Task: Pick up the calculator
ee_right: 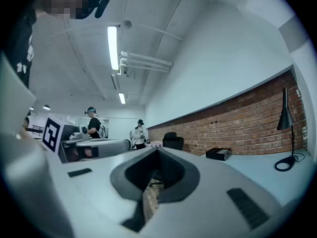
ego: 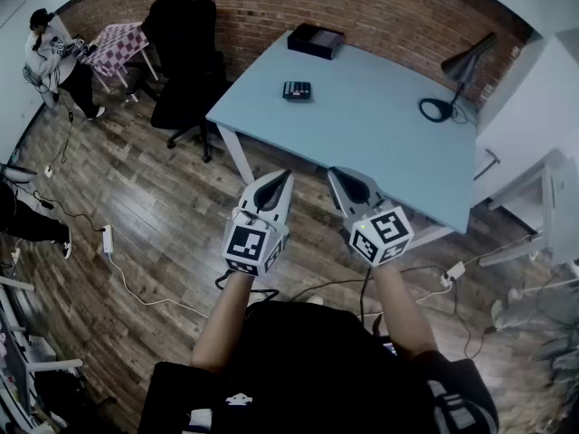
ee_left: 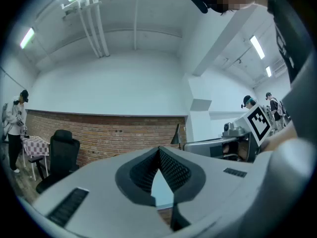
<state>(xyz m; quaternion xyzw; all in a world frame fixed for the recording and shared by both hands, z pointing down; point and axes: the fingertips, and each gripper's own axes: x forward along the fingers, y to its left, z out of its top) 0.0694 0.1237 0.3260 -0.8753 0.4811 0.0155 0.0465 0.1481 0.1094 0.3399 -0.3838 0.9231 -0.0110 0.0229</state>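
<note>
Our left gripper (ego: 286, 177) and right gripper (ego: 335, 174) side by side at centre frame, each with jaws closed and empty, calculator (ego: 297, 89) upper centre on the table (ego: 380, 143), well apart from us

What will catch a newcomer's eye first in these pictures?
The left tongs and right tongs, both shut, are held side by side before a pale blue table. On it lies a small dark calculator, with a black box beyond it and a black lamp at the right.
</note>
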